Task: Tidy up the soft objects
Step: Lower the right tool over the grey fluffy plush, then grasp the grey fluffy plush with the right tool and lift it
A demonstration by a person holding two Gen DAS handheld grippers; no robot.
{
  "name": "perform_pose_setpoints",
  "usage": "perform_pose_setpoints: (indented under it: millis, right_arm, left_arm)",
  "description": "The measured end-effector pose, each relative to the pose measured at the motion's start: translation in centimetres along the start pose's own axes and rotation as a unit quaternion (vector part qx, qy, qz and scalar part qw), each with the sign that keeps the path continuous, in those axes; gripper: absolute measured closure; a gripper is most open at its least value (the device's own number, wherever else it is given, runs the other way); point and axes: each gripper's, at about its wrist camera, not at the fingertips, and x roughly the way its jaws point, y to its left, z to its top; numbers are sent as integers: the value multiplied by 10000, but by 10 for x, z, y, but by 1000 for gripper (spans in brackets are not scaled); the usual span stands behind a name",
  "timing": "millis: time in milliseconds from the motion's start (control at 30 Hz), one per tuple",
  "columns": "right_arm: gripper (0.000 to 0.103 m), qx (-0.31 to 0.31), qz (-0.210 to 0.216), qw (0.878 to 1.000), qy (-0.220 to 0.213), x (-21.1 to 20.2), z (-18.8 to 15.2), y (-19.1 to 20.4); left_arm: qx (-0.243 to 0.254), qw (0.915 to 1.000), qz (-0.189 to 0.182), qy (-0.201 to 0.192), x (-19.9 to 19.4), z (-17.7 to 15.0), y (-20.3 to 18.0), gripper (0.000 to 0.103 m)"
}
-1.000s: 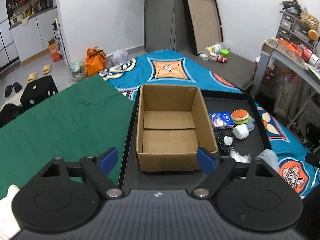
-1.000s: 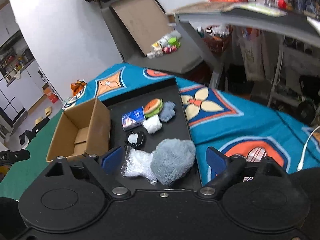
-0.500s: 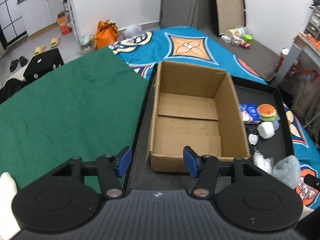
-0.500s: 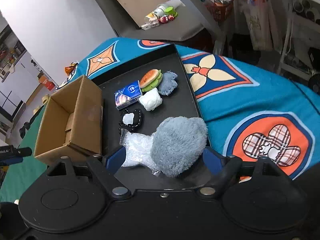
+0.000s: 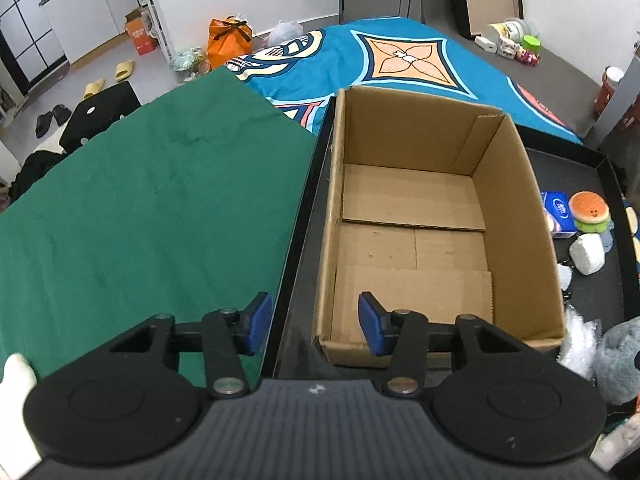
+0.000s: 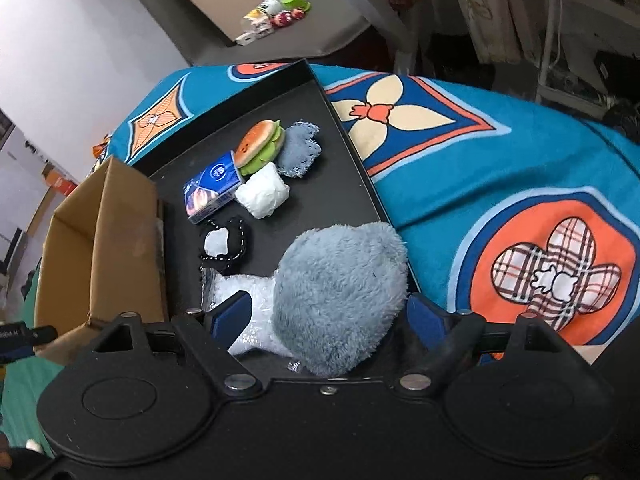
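An empty cardboard box [image 5: 416, 232] stands in the black tray [image 5: 300, 264]. My left gripper [image 5: 314, 324] hovers at its near left corner. Its jaws are closing with the box's left wall between them, and the blue pads stand clear of the cardboard. In the right wrist view my right gripper [image 6: 332, 316] is open around a fluffy grey plush [image 6: 340, 292], which lies on a clear bubble bag [image 6: 236, 288]. Farther back on the tray [image 6: 320, 208] are a burger plush [image 6: 260, 146], a blue tissue pack [image 6: 210, 188], a white soft lump [image 6: 264, 196], a grey-blue cloth [image 6: 298, 152] and a black pouch [image 6: 224, 244].
A green cloth [image 5: 152, 208] covers the surface left of the tray. A blue patterned blanket [image 6: 500, 184] lies right of and behind it. The box [image 6: 124, 232] takes up the tray's left half. A desk and shelves stand at the far right, and shoes and bags lie on the floor.
My left gripper came down toward the box's near left corner and its jaws narrowed. My right gripper dropped closer over the grey plush, which now sits between its pads.
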Motion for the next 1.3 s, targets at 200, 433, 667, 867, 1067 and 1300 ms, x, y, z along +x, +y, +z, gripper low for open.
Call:
perform_pose_setpoints:
  millis: [200,433,667,867,1067,1300]
  right_arm:
    - [14,13,-58,10000,75,12,-1,8]
    - [29,-3,-116,9999,119,22,-6,6]
    - [46,-72,-64,9999,80,19,-12,3]
    - [48,-47,29,10000,20,10,-15,5]
    - [49,-142,124,9997,-131,-3,-15,14]
    - [49,-350,196,9985,-381,-23,-12,30]
  left_arm:
    - [103,9998,42,168,14,3,-3,70]
    - [464,9985,45,275,17,5,-11,94]
    - [679,9972,-97,310,3,3,-11,95]
    - [780,9961,-140,397,-7,0,-4,95]
    - [761,9964,-78,353,-15,-6,5,95]
    - [772,9963,-134,359,-11,-13,7,95]
